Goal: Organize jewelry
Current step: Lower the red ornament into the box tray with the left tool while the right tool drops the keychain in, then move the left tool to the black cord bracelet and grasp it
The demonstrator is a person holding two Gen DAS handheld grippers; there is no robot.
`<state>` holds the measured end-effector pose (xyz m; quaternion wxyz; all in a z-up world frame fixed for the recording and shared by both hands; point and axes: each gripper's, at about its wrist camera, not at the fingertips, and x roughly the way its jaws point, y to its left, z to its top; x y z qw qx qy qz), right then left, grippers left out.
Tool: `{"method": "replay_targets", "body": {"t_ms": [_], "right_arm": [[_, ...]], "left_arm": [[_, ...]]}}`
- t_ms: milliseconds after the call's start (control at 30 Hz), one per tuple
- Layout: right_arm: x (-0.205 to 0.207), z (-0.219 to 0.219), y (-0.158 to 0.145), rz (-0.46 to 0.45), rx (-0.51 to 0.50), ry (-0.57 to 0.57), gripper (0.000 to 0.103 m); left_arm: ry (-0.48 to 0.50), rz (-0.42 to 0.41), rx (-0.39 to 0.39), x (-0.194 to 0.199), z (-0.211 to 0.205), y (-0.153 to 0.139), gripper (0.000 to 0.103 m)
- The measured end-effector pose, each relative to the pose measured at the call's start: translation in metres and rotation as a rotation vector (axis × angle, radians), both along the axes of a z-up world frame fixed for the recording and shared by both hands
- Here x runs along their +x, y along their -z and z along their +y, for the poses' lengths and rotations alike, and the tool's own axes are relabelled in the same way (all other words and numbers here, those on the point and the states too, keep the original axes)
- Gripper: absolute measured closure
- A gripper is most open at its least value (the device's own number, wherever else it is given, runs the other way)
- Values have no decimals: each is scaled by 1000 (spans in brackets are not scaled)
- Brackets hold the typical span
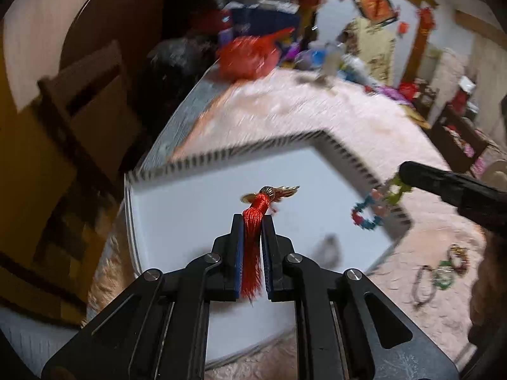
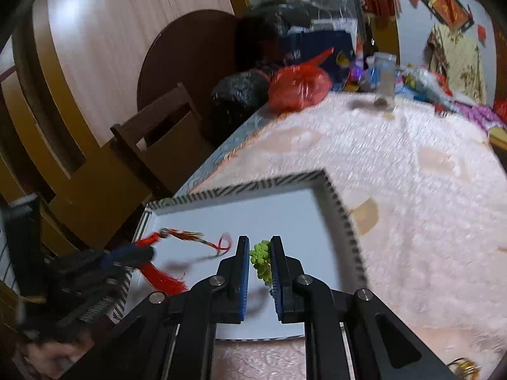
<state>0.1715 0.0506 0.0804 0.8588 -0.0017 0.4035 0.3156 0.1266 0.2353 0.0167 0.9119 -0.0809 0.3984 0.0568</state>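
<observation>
My left gripper (image 1: 252, 218) is shut on a red tassel ornament (image 1: 252, 240) with a gold charm at its top, held above the white tray (image 1: 177, 221). My right gripper (image 2: 259, 243) is shut on a colourful bead bracelet (image 2: 261, 261), whose green beads show between the pads, also above the tray (image 2: 285, 212). In the left wrist view the right gripper (image 1: 408, 174) comes in from the right with the bracelet (image 1: 374, 209) dangling over the tray's right rim. In the right wrist view the left gripper (image 2: 139, 253) holds the tassel (image 2: 158, 272) at the tray's left side.
The tray has a black-and-white striped rim and lies on a pink fluffy cloth (image 2: 412, 190). More bracelets (image 1: 440, 272) lie on the cloth to the right. A red bag (image 2: 298, 85), dark bags, a jar and clutter stand at the far end. A wooden chair (image 2: 152, 133) stands at left.
</observation>
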Motion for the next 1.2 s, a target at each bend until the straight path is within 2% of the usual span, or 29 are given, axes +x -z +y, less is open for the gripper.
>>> {"method": "replay_targets", "body": {"t_ms": [100, 333, 400, 600, 767, 933, 967, 1033, 1100, 1200], "right_arm": [[0, 5, 29, 60, -9, -9, 91], [-3, -1, 87, 175, -72, 10, 91], [-5, -4, 88, 167, -59, 8, 91], [-10, -11, 91, 173, -122, -1, 91], [-12, -34, 90, 159, -158, 12, 91], [-18, -50, 78, 129, -93, -29, 91], [-21, -52, 75, 126, -76, -31, 91], [-25, -59, 63, 106, -65, -19, 91], [-30, -69, 51, 85, -52, -2, 91], [-41, -101, 36, 67, -26, 41, 82]], "left_arm": [[-47, 46, -14, 0, 4, 24, 94], [-76, 138, -73, -21, 9, 61, 94], [-76, 123, -55, -28, 5, 63, 94], [-61, 127, -111, -47, -6, 62, 94], [-23, 136, -146, -65, -42, 59, 94], [-51, 119, -118, -68, -58, 58, 93], [-59, 120, -120, -67, -56, 57, 90], [-61, 124, -113, -65, -54, 56, 79], [-46, 128, -92, -61, -53, 55, 40], [-22, 140, -60, -59, -55, 56, 35]]}}
